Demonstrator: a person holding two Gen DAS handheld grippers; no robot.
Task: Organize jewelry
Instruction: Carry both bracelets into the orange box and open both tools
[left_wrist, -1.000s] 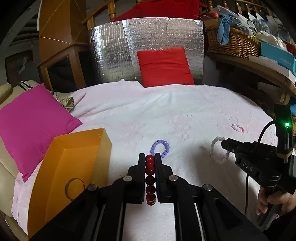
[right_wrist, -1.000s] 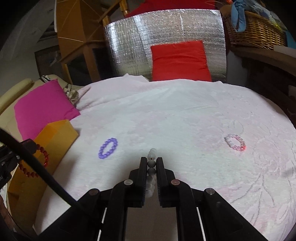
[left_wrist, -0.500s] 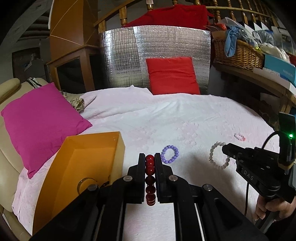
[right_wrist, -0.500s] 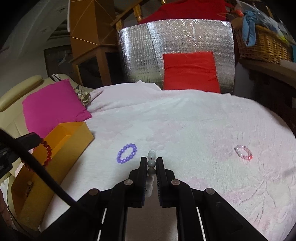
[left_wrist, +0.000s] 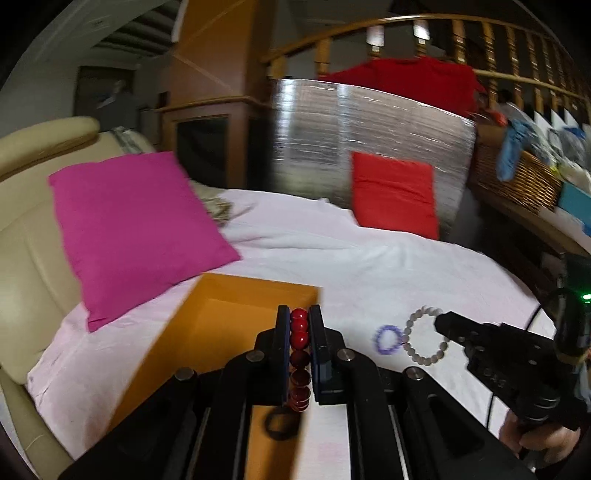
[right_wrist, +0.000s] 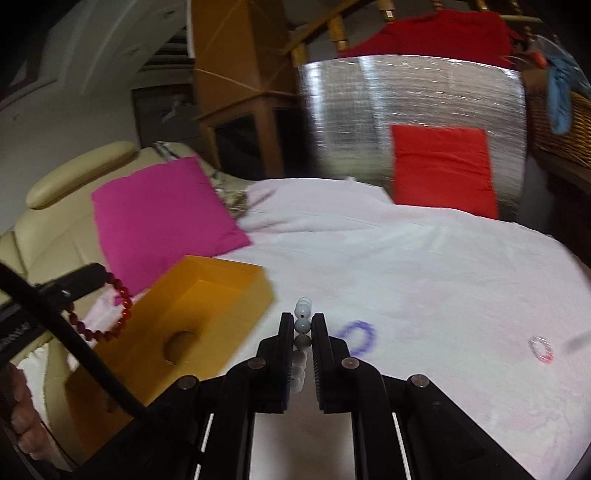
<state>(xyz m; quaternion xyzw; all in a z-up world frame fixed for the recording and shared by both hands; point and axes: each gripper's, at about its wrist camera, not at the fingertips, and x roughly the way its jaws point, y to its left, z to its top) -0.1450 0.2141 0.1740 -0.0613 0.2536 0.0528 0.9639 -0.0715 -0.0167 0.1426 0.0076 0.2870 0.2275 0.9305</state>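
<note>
My left gripper (left_wrist: 299, 314) is shut on a red bead bracelet (left_wrist: 299, 328) and holds it over the open orange box (left_wrist: 221, 325). The red bracelet also shows in the right wrist view (right_wrist: 110, 321), hanging beside the box (right_wrist: 207, 295). My right gripper (right_wrist: 303, 321) is shut on a white bead bracelet (right_wrist: 303, 325), lifted above the white bedspread; the bracelet shows in the left wrist view too (left_wrist: 424, 336). A purple bracelet (right_wrist: 356, 336) lies on the bedspread just right of my right gripper. A small pink bracelet (right_wrist: 541, 349) lies further right.
A ring-shaped item (right_wrist: 179, 343) lies inside the box. A magenta pillow (left_wrist: 136, 229) sits behind the box, on a cream chair (left_wrist: 29, 221). A red cushion (right_wrist: 443, 170) leans on a silver panel. A wicker basket (left_wrist: 517, 177) stands on a shelf at right.
Both grippers have swung left with their bracelets. The left gripper now sits over the box's near right corner. The right gripper has come closer to the box and the purple bracelet.
</note>
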